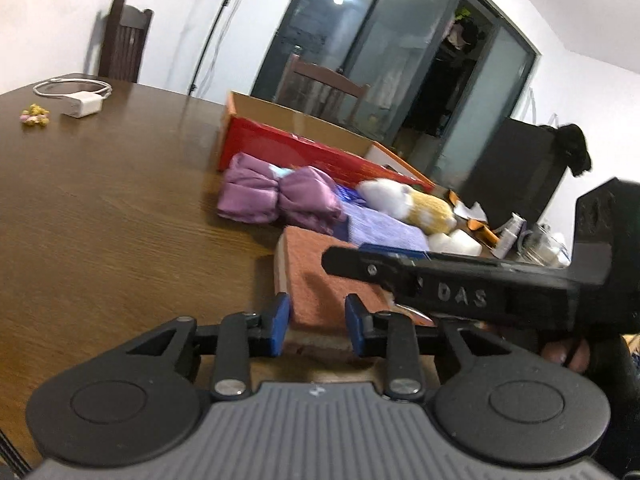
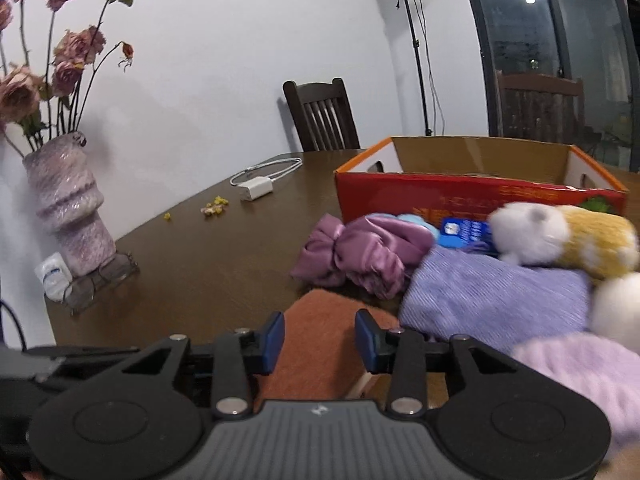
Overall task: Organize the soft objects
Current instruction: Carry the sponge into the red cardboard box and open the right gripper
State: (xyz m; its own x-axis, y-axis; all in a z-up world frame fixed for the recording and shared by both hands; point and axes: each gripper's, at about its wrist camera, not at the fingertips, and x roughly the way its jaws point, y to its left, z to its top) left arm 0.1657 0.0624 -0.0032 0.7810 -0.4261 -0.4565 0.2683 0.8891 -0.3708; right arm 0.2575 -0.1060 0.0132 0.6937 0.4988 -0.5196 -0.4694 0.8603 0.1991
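Towel work is the step I have in hand: both tools sit at the near edge of the folded rust-brown towel (image 1: 320, 276), which lies on the bench (image 1: 120, 208) at the front of the pile. Starting at the left, my left hand-held gripper (image 1: 316, 322) has its blue pads either side of the towel's near edge, with towel between them; the pads stand partly apart and I see no firm pinch yet. Just to its right, the right hand-held gripper (image 2: 320, 338) straddles the same towel further along, its pads likewise partly apart, cloth between them, and not clearly pressing. Beyond the towel lie a purple satin bundle (image 1: 276, 200), a folded lilac cloth (image 2: 496, 300), a white-and-yellow plush toy (image 2: 560, 236) and, nearest on the right, a pale pink knit (image 2: 588, 376). Behind them all stands the open red cardboard box (image 2: 472, 196), which I take to be where the soft things belong. Next, I judge, both sets of pads must close fully on the towel's edge, evenly, then lift together so the fold holds on its way to the box.
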